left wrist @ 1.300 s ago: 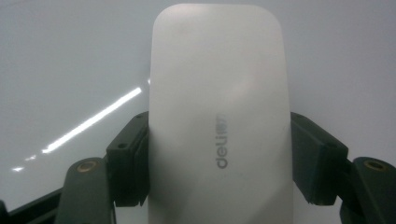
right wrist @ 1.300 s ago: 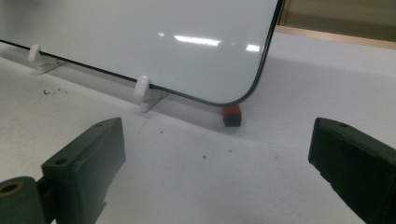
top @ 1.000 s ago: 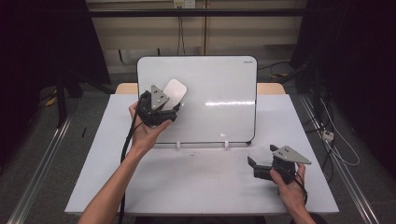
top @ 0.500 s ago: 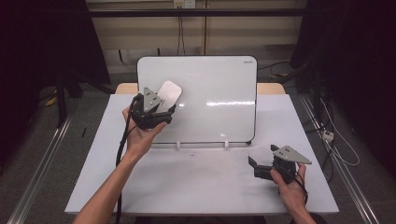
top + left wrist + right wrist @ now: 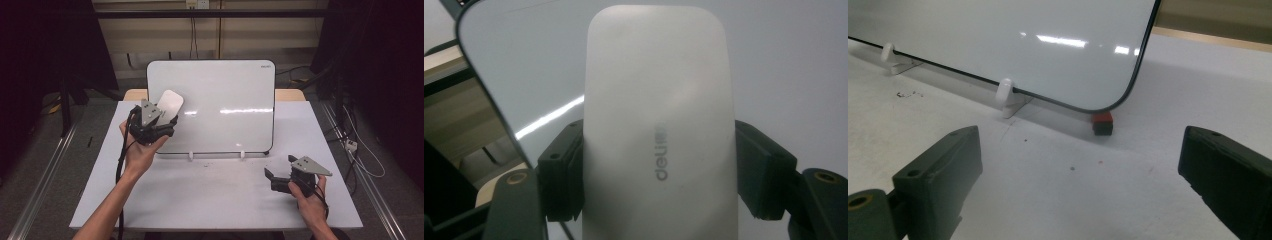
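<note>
Left gripper (image 5: 159,121) clamped by both jaws on the long sides of a pale grey, rounded-oblong plastic whiteboard eraser (image 5: 659,125), held flat against the upper left of the glossy white, black-rimmed whiteboard (image 5: 225,100) propped on the white table (image 5: 210,195); judged light, rigid and smooth-shelled, so liable to slip unless gripped mid-length across its width; right gripper (image 5: 280,181) rests on the table, jaws apart, holding nothing.

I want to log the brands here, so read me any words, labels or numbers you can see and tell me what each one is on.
"deli": grey lettering on the white eraser, held between the jaws of the left gripper.
Small dark mark at the top right corner of the whiteboard: too small to read.
No other text visible.
</note>
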A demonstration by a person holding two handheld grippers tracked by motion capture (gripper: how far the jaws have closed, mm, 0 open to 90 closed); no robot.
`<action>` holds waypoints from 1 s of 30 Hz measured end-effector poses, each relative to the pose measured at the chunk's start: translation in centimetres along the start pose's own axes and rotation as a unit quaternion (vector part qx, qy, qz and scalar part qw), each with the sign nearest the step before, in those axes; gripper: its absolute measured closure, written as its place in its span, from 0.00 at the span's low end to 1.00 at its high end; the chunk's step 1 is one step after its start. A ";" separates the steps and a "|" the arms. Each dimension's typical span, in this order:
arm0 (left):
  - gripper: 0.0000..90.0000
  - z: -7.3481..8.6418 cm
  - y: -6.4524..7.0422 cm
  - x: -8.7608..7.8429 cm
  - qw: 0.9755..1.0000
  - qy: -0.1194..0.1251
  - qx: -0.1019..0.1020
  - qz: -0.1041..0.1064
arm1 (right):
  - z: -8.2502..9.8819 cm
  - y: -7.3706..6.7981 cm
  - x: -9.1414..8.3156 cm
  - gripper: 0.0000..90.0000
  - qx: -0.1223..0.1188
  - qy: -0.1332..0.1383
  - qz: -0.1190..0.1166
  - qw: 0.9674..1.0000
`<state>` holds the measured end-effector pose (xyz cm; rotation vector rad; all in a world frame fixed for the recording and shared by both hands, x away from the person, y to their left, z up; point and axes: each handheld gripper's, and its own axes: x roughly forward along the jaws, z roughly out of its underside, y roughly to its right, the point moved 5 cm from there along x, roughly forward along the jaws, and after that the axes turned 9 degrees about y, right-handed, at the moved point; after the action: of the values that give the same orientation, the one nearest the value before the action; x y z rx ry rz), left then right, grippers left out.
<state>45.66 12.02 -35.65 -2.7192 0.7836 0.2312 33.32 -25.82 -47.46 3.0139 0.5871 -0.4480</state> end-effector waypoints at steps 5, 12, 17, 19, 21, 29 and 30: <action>0.35 0.2 -0.4 -0.7 1.000 -0.001 -0.004 -0.005 | 0.0 0.0 -0.2 0.05 -0.003 0.001 0.001 1.000; 0.35 0.5 -0.4 -1.2 1.000 -0.015 0.008 -0.018 | 0.0 0.4 -0.6 0.05 -0.001 0.004 0.006 1.000; 0.35 1.3 -0.1 -1.5 1.000 -0.020 0.007 -0.015 | 0.0 0.2 -0.6 0.05 -0.004 0.004 0.003 1.000; 0.35 2.0 0.0 -1.5 1.000 -0.026 0.009 -0.012 | 0.0 0.2 -0.6 0.05 -0.003 0.004 0.002 1.000; 0.35 2.6 0.2 -1.5 1.000 -0.026 0.007 -0.008 | 0.1 0.3 -0.6 0.05 -0.001 0.004 0.003 1.000; 0.35 4.1 0.6 -1.3 0.999 -0.048 0.020 -0.005 | 0.1 0.4 -0.5 0.05 0.002 0.004 0.001 1.000; 0.34 4.3 0.8 -1.3 0.998 -0.053 0.014 0.002 | 0.1 0.4 -0.5 0.05 0.002 0.004 0.000 1.000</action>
<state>43.82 13.48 -39.59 -2.6543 0.7555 0.3602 33.02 -26.32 -47.43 3.0200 0.5860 -0.4381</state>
